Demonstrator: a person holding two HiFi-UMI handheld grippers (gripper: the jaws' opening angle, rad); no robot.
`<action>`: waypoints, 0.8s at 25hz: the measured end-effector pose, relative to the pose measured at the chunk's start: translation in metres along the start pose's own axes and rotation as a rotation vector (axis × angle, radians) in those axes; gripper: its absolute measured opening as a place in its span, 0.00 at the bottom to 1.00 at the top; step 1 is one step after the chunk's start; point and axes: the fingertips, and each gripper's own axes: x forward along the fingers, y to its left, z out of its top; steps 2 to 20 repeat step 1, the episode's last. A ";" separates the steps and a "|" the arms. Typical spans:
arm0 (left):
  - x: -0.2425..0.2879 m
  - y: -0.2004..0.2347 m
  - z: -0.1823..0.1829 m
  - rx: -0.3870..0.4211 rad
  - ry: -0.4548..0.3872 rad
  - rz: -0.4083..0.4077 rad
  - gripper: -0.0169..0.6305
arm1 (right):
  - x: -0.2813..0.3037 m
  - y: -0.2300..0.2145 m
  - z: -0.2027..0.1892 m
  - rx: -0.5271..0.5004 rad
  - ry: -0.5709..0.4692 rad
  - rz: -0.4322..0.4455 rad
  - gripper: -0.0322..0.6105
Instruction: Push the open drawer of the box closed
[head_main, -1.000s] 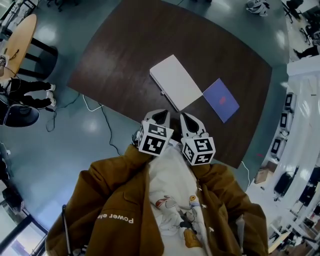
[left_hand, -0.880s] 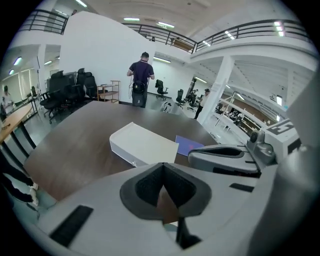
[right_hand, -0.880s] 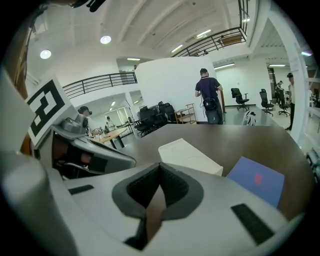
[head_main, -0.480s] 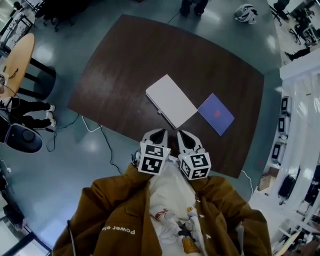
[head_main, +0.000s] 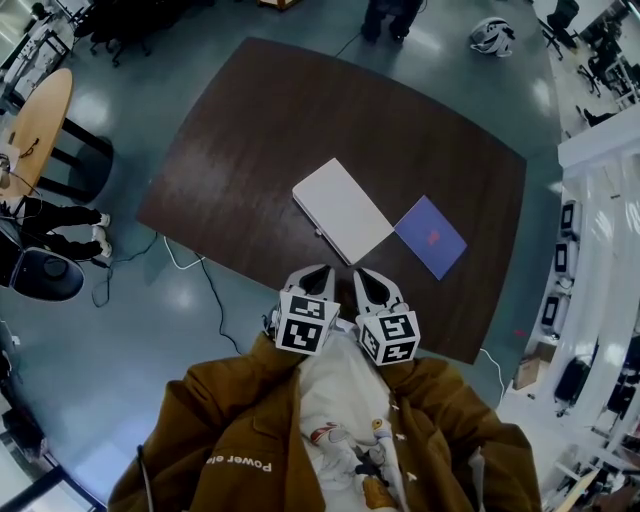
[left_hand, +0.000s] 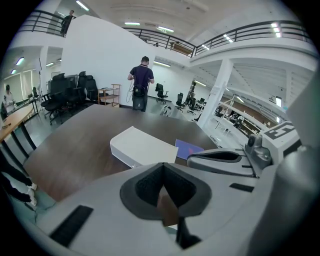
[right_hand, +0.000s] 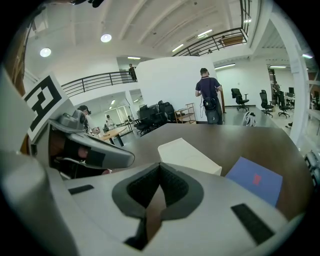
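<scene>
On the dark brown table (head_main: 250, 130) lies a flat white box (head_main: 343, 210), also seen in the left gripper view (left_hand: 142, 147) and the right gripper view (right_hand: 187, 155). A blue-purple flat panel (head_main: 430, 236) with a small red mark sticks out at its right end. My left gripper (head_main: 318, 270) and right gripper (head_main: 362, 272) are side by side close to my chest, over the table's near edge, short of the box. Both are shut and hold nothing, as each own view shows: left gripper (left_hand: 161, 167), right gripper (right_hand: 160, 166).
A person in dark clothes (left_hand: 142, 82) stands at the table's far edge, back turned. Office chairs (left_hand: 65, 92) and a round wooden table (head_main: 35, 120) are to the left. A cable (head_main: 210, 260) trails on the floor by the table's near left edge.
The head view has shifted, so the table and box sit lower in the frame. Both grippers stay together at my chest, still shut.
</scene>
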 end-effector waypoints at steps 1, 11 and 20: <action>-0.001 -0.001 0.000 0.001 -0.001 0.000 0.04 | -0.001 0.001 -0.001 -0.002 0.004 0.001 0.06; -0.001 -0.001 0.000 0.001 -0.001 0.000 0.04 | -0.001 0.001 -0.001 -0.002 0.004 0.001 0.06; -0.001 -0.001 0.000 0.001 -0.001 0.000 0.04 | -0.001 0.001 -0.001 -0.002 0.004 0.001 0.06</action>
